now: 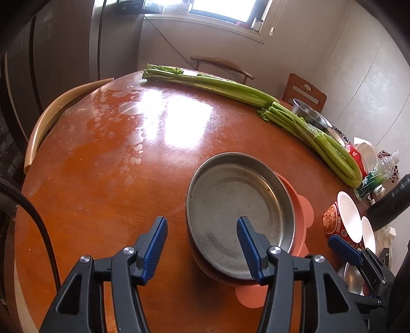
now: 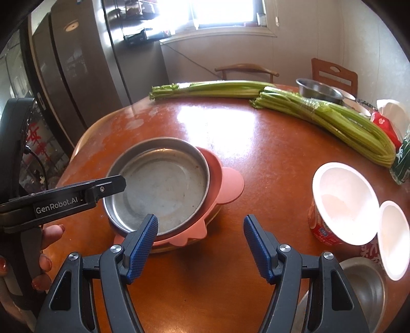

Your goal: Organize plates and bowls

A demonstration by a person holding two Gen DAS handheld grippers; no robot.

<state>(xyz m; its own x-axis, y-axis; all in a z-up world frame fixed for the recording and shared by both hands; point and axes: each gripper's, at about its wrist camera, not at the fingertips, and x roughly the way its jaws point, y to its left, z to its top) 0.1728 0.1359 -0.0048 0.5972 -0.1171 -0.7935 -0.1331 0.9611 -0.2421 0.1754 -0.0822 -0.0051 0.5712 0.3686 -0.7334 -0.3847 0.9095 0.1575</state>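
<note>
On pink mat (image 2: 225, 184), scuffed steel plate (image 2: 164, 184).

Daylight pours in from the bright window (image 2: 225, 12) at the far wall, blown out to near white in the right wrist view. It lays broad glare patches on the glossy round reddish-brown wooden table (image 1: 102, 179) toward its far edge, washing out the grain there. The two white-lined paper cups (image 2: 346, 205) near the table's right edge are overexposed inside. The shallow round steel pan (image 1: 238, 205) shows only a soft, dull sheen. Both pictures are sharp at the centre, but the fisheye bends the table edge and walls, and dark vignetting fills the corners. The tall grey refrigerator (image 2: 77, 76) sits in dimmer light.
</note>
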